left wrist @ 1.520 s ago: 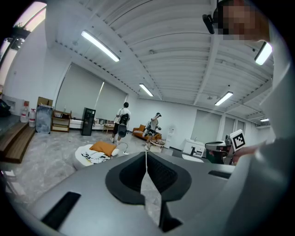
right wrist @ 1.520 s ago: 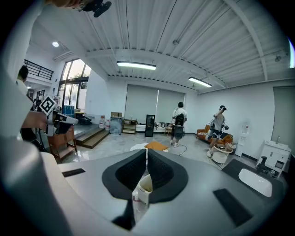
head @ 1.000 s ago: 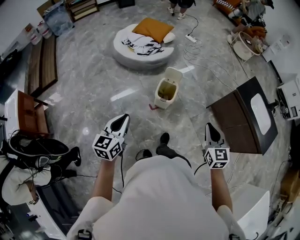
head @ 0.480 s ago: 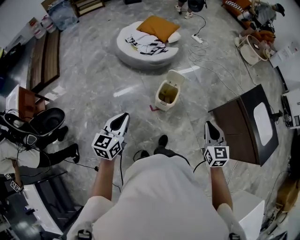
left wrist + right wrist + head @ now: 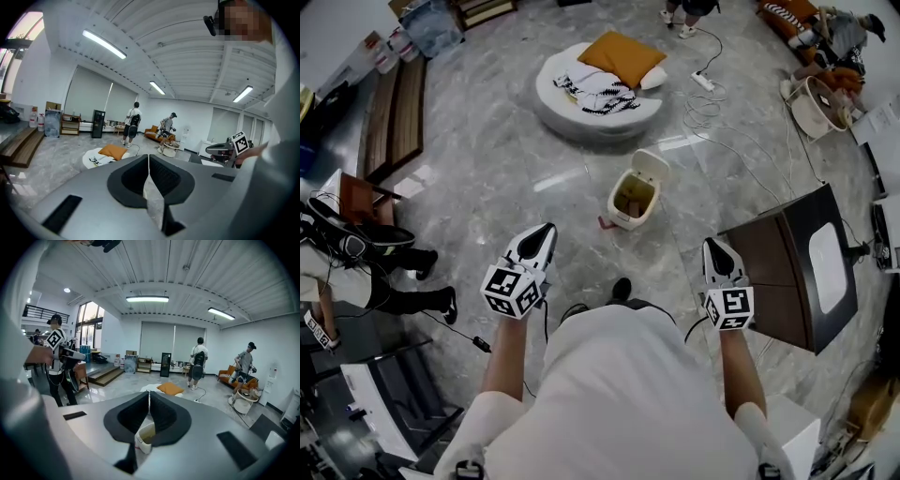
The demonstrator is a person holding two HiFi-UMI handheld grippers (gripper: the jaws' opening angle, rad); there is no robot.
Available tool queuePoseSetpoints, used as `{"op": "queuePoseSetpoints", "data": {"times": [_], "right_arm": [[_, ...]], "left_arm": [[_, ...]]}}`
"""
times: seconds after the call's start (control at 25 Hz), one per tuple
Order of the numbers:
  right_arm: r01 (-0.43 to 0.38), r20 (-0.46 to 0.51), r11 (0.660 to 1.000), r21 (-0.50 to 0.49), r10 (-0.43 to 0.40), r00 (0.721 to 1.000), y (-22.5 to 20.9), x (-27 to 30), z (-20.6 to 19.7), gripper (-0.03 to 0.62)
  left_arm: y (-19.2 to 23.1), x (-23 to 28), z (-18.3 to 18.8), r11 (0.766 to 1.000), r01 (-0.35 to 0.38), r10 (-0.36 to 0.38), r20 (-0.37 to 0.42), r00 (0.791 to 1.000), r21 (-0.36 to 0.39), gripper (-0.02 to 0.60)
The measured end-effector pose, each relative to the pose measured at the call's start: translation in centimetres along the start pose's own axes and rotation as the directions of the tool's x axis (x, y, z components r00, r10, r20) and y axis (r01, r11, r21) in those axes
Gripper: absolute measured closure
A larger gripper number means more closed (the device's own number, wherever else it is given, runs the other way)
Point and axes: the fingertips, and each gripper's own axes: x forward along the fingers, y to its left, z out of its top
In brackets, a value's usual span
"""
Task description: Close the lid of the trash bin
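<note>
Both grippers have come nearer the trash bin (image 5: 630,202), which stands open on the marble floor (image 5: 487,178), well away from its edges, lid (image 5: 650,165) tipped back on the far side. Left gripper (image 5: 546,232) and right gripper (image 5: 711,247) are closed and empty. A hard shove on the lid would likely slide or topple the light bin

Bright ceiling strip lights (image 5: 147,299); glare streaks on marble floor (image 5: 562,180); fisheye bending, dark vignette corners.
</note>
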Motion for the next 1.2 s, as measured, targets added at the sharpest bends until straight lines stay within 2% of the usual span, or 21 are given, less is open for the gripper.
{"op": "queuePoseSetpoints", "data": {"times": [0.28,0.72,1.2], "right_arm": [[-0.032,-0.009,0.999,0.004,0.032,0.999,-3.5,2.1,-0.5,0.562],[-0.052,-0.022,0.998,0.02,0.052,0.998,-5.7,3.9,-0.8,0.562],[-0.007,-0.055,0.999,0.038,0.009,0.998,-6.0,6.2,-0.6,0.562]], "left_arm": [[-1.3,3.3,0.6,1.0,-0.021,0.021,-0.003,1.0,-0.002,0.558],[-1.7,6.4,1.8,1.0,-0.026,0.026,-0.019,0.999,0.011,0.558],[0.5,10.3,2.6,0.999,0.043,-0.042,-0.047,0.998,0.018,0.558]]}}
